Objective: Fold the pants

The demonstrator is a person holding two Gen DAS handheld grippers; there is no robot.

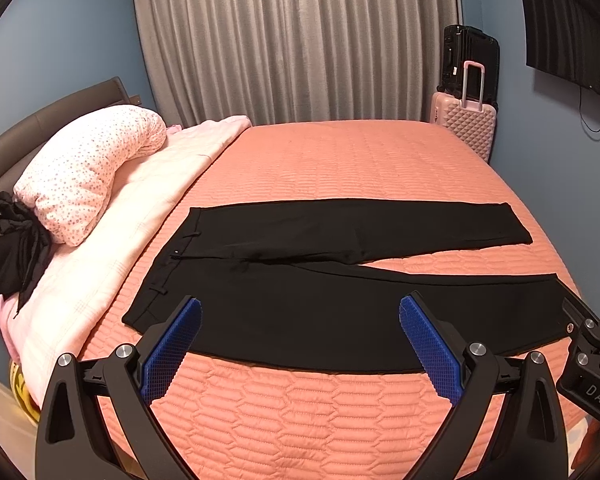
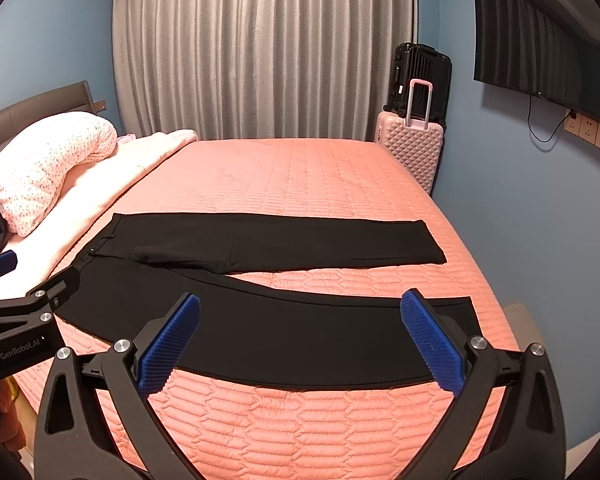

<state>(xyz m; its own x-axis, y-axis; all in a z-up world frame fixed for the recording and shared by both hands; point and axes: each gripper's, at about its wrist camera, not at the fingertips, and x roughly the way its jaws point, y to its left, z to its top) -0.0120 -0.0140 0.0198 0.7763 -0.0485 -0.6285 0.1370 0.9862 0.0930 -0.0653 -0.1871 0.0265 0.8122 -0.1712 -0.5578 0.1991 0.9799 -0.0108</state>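
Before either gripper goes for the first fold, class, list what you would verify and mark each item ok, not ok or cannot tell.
1. Pants lie flat on the bed, legs spread apart: ok.
2. Left gripper jaws open, holding nothing: ok.
3. Right gripper jaws open, holding nothing: ok.
4. Both leg hems in view: ok.
5. Bed beyond the pants free for folding: ok.
6. Underside free of wrinkles: cannot tell.

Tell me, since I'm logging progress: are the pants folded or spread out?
Spread out. The pants lie flat on the bed, both legs apart, and neither open gripper touches them.
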